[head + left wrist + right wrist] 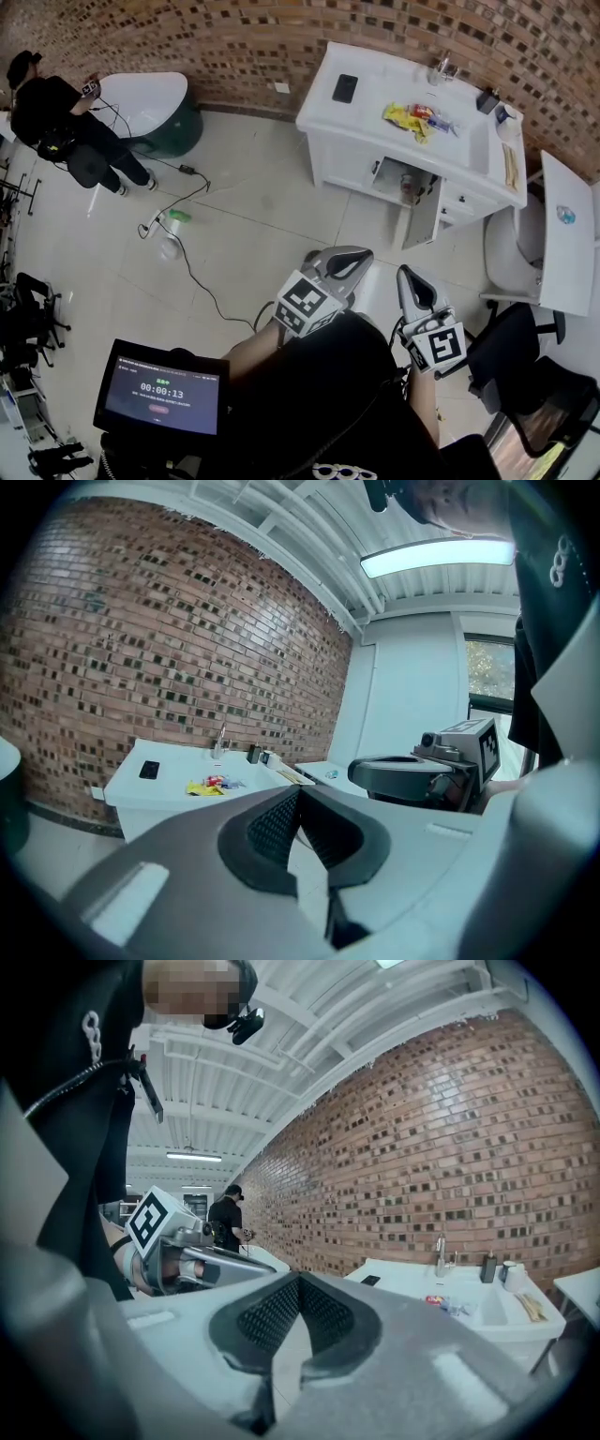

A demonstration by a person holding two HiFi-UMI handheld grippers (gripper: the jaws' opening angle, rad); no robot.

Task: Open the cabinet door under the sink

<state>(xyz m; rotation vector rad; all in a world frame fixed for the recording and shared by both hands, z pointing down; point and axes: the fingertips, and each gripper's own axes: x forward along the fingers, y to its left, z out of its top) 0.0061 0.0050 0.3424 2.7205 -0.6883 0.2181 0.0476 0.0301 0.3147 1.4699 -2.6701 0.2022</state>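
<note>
The white sink cabinet (328, 141) stands against the brick wall at the upper right of the head view. One door (424, 214) under its sink hangs open, and a dark item shows inside the opening (401, 185). A phone (345, 87) and yellow packets (411, 118) lie on its top. My left gripper (361, 253) and right gripper (405, 272) are held side by side close to my body, well short of the cabinet. Both are shut with nothing in them. The cabinet (173, 794) shows far off in the left gripper view beyond the left gripper (300, 791). It also appears beyond the right gripper (300, 1277), as the cabinet (441, 1290).
A person in black (52, 112) stands by a white bathtub (150, 98) at the far left. A cable (192, 267) trails over the tiled floor. A timer screen (164, 386) sits at my lower left. A black chair (525, 366) and a white panel (567, 234) stand on the right.
</note>
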